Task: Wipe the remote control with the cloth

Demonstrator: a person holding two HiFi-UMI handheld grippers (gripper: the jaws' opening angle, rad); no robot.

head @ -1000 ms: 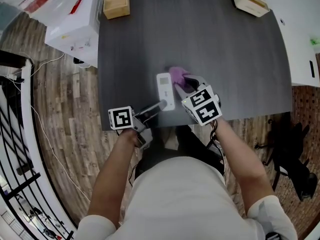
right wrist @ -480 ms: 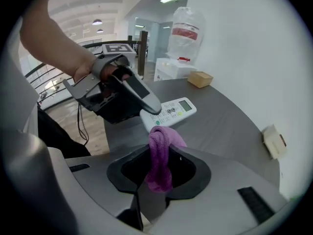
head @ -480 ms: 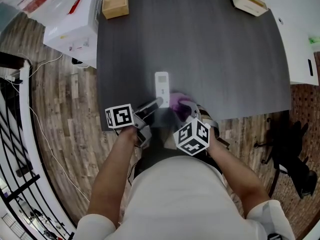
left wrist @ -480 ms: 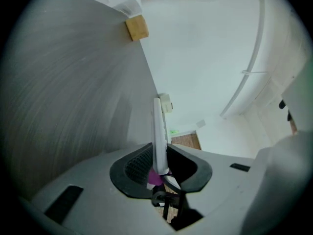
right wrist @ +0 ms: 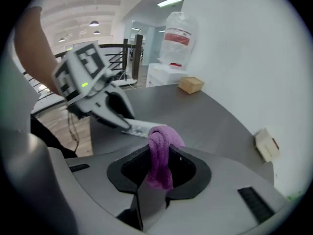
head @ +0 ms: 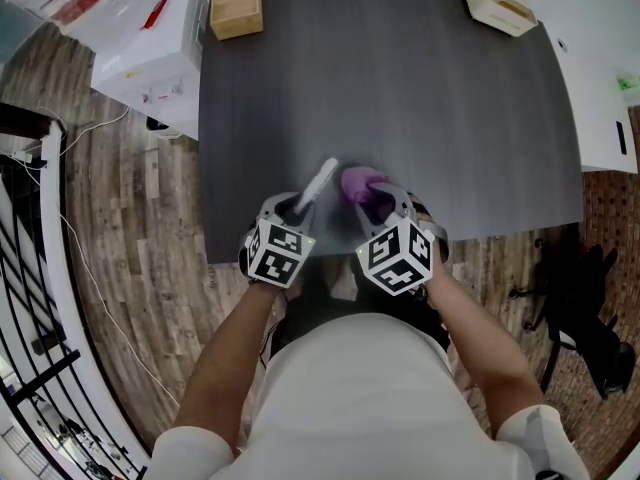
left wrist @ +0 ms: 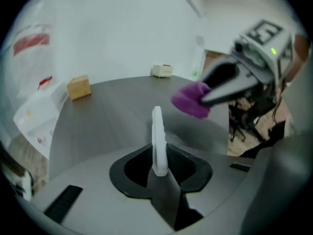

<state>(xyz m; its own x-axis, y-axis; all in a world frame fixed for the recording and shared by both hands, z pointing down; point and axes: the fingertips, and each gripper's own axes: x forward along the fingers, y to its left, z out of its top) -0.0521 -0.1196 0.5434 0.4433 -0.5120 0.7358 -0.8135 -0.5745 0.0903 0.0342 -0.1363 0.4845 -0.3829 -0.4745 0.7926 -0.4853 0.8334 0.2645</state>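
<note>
Print on the white box (head: 150, 53) at the far left, which sat on the wooden floor (head: 110, 218) beside the dark surface (head: 420, 88), was too small to read (only a few red marks stood out). A clear bag (right wrist: 178, 35) by that box carried a red label, its lettering just as illegible. A wooden block (head: 236, 3) lay at the far left corner of the surface.

Near the front edge, the left gripper (head: 300, 206) had its fingers closed on the near end of the white remote control (head: 322, 178). The remote control was held on its thin edge, its length pointing away over the surface and slanting to the right in the head view. Whether it touched the surface could not be told.

Just right of its far end was the purple cloth (head: 360, 183), a bunched fold pinched tight between the fingers of the right gripper (head: 385, 205) and sticking out past their tips. Whether the cloth touched the remote control could not be told.

Each gripper's cube showed only black-and-white square patterns. A small beige box (head: 500, 5) sat at the far right corner.
</note>
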